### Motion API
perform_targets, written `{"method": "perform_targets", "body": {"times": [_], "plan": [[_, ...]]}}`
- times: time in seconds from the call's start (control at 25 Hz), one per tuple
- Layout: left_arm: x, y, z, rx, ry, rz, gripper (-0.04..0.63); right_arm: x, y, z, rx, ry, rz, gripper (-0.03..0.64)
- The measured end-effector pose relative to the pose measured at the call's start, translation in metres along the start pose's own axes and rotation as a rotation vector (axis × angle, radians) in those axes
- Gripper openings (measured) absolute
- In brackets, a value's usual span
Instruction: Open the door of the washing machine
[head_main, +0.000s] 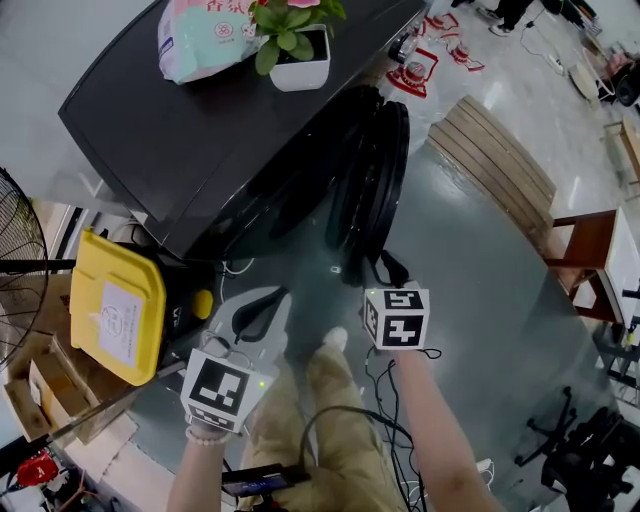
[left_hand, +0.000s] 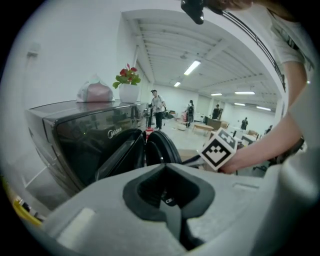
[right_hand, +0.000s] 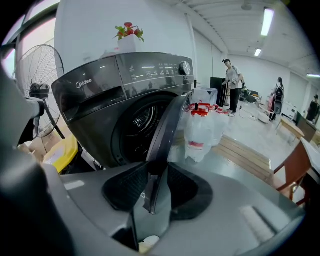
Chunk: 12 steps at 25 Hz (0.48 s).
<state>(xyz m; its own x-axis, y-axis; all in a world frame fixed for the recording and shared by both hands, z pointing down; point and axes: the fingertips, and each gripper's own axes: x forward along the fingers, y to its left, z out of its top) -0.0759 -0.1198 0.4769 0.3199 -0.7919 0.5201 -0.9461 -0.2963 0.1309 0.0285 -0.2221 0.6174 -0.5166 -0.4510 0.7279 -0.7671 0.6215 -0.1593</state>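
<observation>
The dark washing machine (head_main: 200, 130) stands ahead of me, and its round door (head_main: 378, 165) is swung partly out, edge toward me. My right gripper (head_main: 372, 272) reaches the door's lower rim. In the right gripper view the door's (right_hand: 169, 122) thin edge runs down between the jaws of the right gripper (right_hand: 152, 187), which stand wide, and the pads (right_hand: 127, 185) do not visibly press on it. My left gripper (head_main: 265, 300) hovers lower left of the door, shut and empty; its closed jaws (left_hand: 167, 195) point at the washing machine (left_hand: 85, 132).
A potted plant (head_main: 300, 50) and a tissue pack (head_main: 200, 35) sit on the machine's top. A yellow bin (head_main: 115, 305) and a fan (head_main: 15, 250) stand to its left. Water bottles (right_hand: 202, 125), a wooden pallet (head_main: 495, 155) and a chair (head_main: 585, 255) lie to the right. Cables (head_main: 385, 400) trail near my legs.
</observation>
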Motion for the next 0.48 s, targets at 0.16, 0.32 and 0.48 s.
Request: {"method": "perform_targets", "body": {"times": [0.16, 0.32, 0.48], "plan": [[0.001, -0.009, 0.005, -0.034, 0.006, -0.007, -0.006, -0.004, -0.008, -0.006, -0.008, 0.011, -0.017, 0.123], [0.003, -0.017, 0.014, -0.021, -0.002, -0.023, -0.007, -0.011, -0.021, -0.012, 0.000, 0.015, -0.047, 0.112], [0.006, -0.021, 0.022, -0.015, -0.006, -0.028, -0.006, -0.019, -0.039, -0.017, 0.003, 0.017, -0.077, 0.087]]}}
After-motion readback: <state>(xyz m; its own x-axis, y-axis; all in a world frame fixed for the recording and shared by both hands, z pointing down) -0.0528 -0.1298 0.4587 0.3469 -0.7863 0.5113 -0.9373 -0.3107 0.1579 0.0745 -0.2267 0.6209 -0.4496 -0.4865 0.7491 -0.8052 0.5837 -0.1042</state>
